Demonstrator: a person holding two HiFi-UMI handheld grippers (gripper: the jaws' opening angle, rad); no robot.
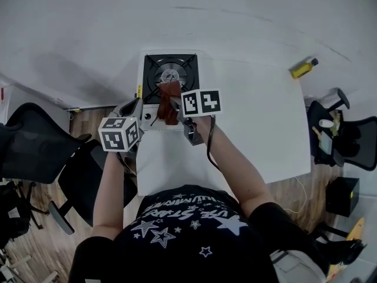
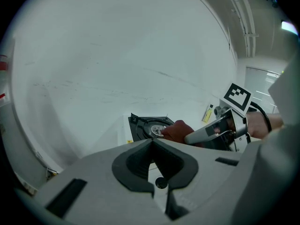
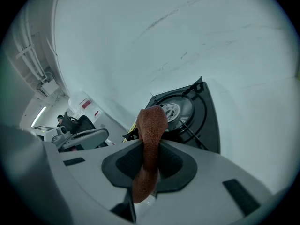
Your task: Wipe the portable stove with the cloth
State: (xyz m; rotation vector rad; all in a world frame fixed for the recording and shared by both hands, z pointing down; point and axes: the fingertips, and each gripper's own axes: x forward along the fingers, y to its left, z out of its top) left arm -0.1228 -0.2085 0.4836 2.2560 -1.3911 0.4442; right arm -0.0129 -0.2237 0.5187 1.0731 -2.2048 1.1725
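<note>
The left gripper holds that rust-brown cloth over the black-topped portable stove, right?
No, it's the right gripper that holds the rust-brown cloth over the black-topped portable stove; the right gripper view shows the cloth pinched between its jaws.

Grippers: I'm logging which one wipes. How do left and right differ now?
The right gripper is shut on the cloth; the left gripper is shut on nothing. The right reaches over the stove; the left sits beside its left edge. Both point toward the stove.
</note>
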